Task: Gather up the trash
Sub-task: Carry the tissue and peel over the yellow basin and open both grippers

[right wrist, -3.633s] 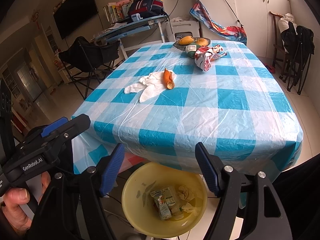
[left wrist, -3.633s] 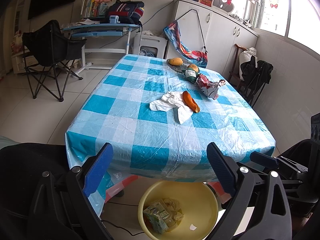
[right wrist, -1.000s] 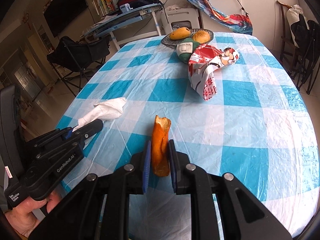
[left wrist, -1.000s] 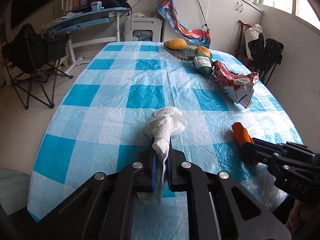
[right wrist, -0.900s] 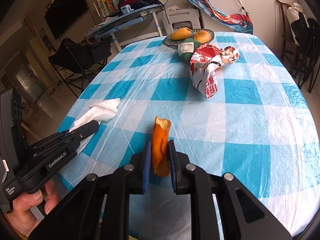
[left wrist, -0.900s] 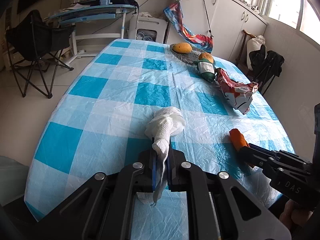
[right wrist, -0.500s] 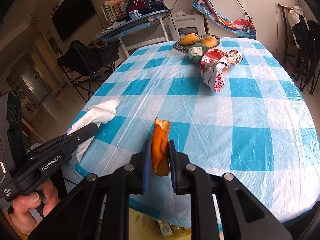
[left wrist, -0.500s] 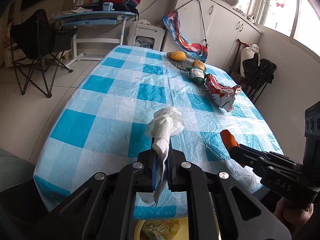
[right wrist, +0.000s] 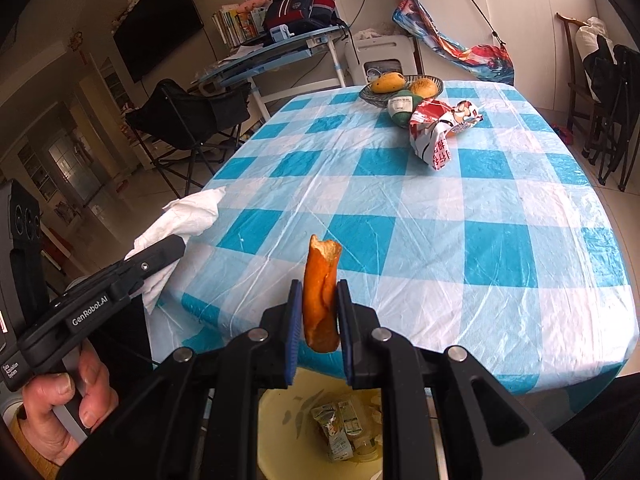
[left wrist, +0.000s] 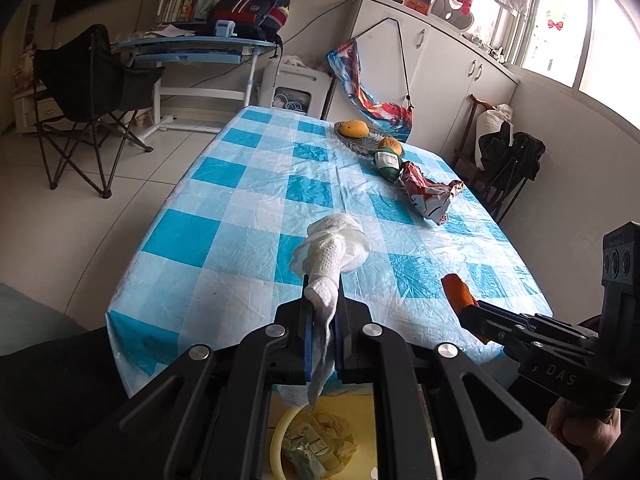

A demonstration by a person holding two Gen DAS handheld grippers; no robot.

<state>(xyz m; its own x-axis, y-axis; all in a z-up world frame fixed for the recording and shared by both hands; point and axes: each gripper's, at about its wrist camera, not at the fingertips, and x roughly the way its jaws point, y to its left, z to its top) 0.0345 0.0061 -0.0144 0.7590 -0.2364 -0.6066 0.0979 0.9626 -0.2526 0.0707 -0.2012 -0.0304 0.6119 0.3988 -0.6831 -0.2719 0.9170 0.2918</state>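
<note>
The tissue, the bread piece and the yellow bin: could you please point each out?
tissue (left wrist: pixel 334 246), left wrist view, crumpled top.
bread piece (right wrist: pixel 319 292), right wrist view, mid crust.
yellow bin (right wrist: pixel 280 412), right wrist view, inner wall.

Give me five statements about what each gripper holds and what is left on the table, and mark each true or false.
1. The left gripper is shut on a white paper towel. True.
2. The right gripper is open and holds nothing. False: it is shut on an orange peel.
3. A yellow bin with crushed cartons sits below the grippers. True.
4. The red snack bag is already in the bin. False: it lies on the checked tablecloth.
5. The fruit dish stands at the table's near edge. False: it is at the far end.
</note>
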